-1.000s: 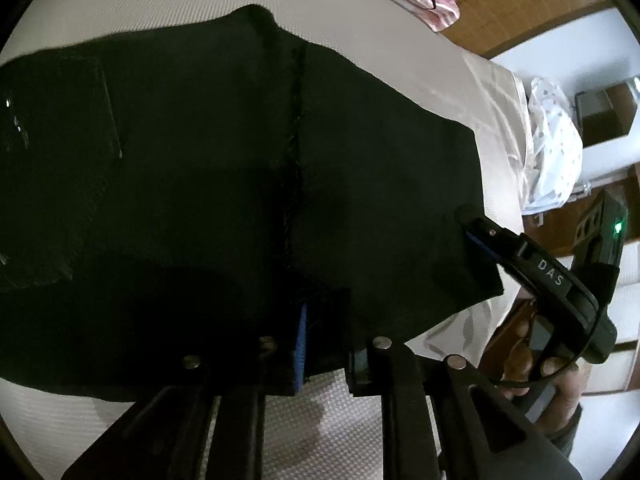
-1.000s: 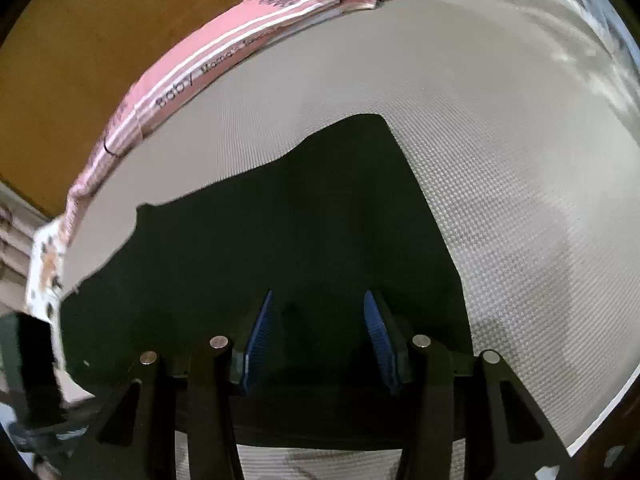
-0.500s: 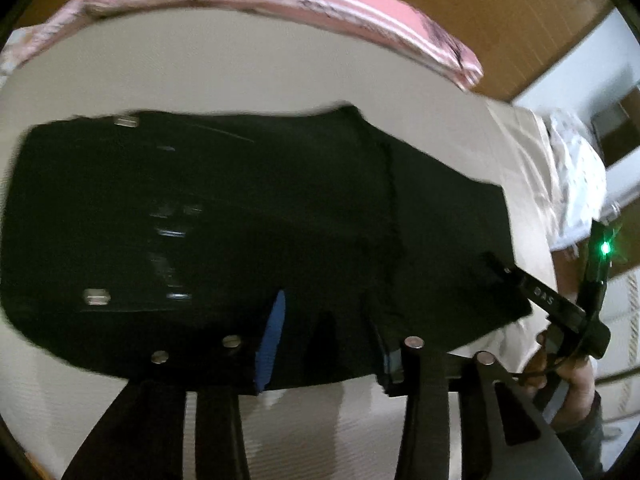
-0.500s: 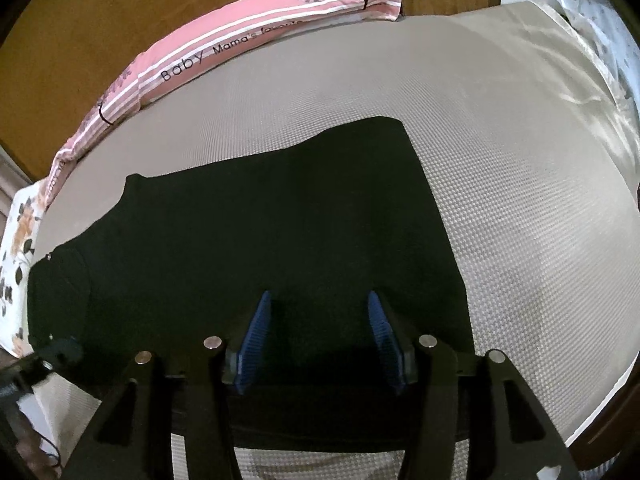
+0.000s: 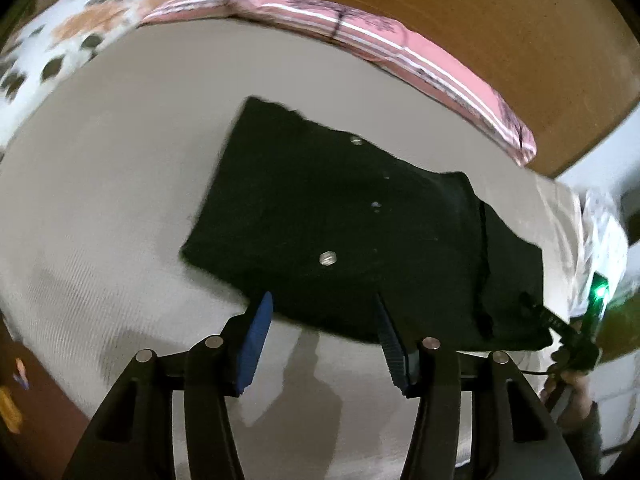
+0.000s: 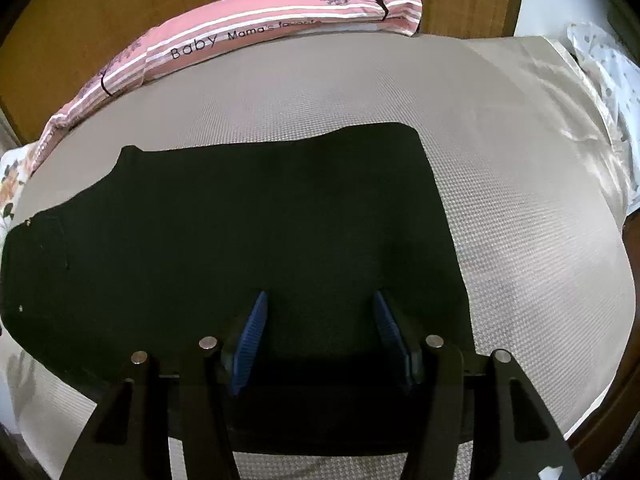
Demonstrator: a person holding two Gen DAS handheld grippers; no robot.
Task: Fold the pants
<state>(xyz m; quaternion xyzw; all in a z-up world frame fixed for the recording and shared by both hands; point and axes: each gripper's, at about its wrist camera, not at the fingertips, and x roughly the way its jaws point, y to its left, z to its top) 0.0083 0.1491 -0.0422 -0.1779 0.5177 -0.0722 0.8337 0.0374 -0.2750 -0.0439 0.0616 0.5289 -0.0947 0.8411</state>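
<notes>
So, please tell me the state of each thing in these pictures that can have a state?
Pants: flat on the bed, folded, in nobody's grip.
Left tongs: open, jaws just opened wider, nothing between them, at the near edge of the pants.
Right tongs: open, jaws just opened wider, over the pants without pinching them.
Bed cover: spread smooth.
Pink pillow: lying along the headboard.

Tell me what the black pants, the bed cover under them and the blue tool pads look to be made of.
Pants: matte black woven cloth, perhaps denim; small metal rivets glint on them.
Bed cover: beige textile with a fine waffle-like weave, slightly shiny where it creases at the far corner.
Pads: blue, ribbed, probably rubber or soft plastic; which of the two cannot be told.
</notes>
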